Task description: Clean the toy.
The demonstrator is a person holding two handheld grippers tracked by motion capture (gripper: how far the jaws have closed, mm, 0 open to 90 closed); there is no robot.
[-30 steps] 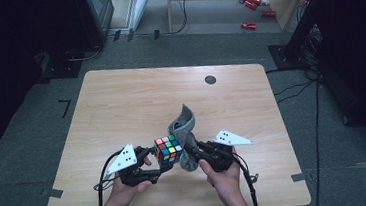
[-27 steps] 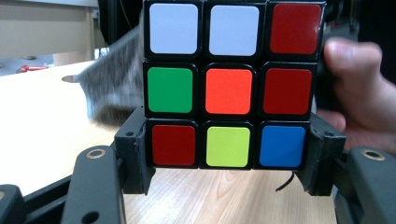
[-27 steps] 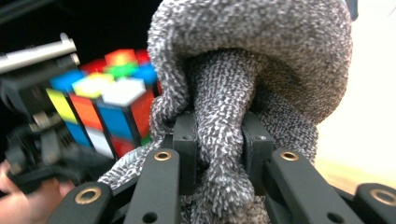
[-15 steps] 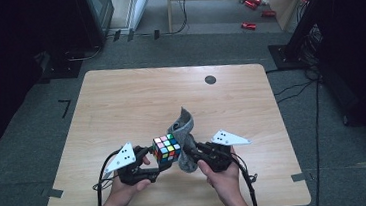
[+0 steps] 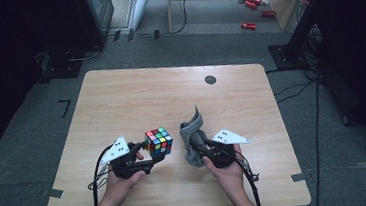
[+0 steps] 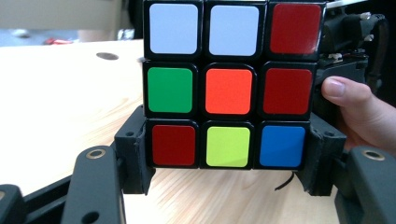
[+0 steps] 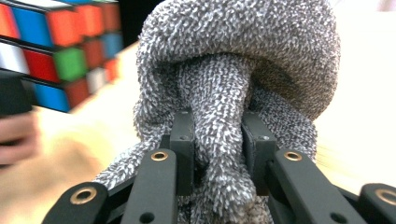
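A scrambled Rubik's cube (image 5: pixel 158 143) is held just above the wooden table (image 5: pixel 145 96) near its front. My left gripper (image 5: pixel 155 154) is shut on it, the pads clamping its lower row (image 6: pixel 227 161). In the left gripper view the cube (image 6: pixel 227 84) shows white, red, green, orange, yellow and blue stickers. To its right, my right gripper (image 5: pixel 198 146) is shut on a grey knitted cloth (image 5: pixel 193 129). In the right gripper view the jaws (image 7: pixel 217 140) pinch a fold of the cloth (image 7: pixel 243 56) and have just been opening slightly. The cube (image 7: pixel 60 46) shows at the upper left of that view.
A dark round grommet (image 5: pixel 210 79) sits in the table's far right part. A person's hands hold both grippers at the front edge, and a thumb (image 6: pixel 355 107) rests behind the cube. Cables trail off the front of the table. Dark floor surrounds the table.
The right gripper has sunk a little and drawn away to the right with the cloth, which no longer touches the cube. The left gripper and the cube have stayed put.
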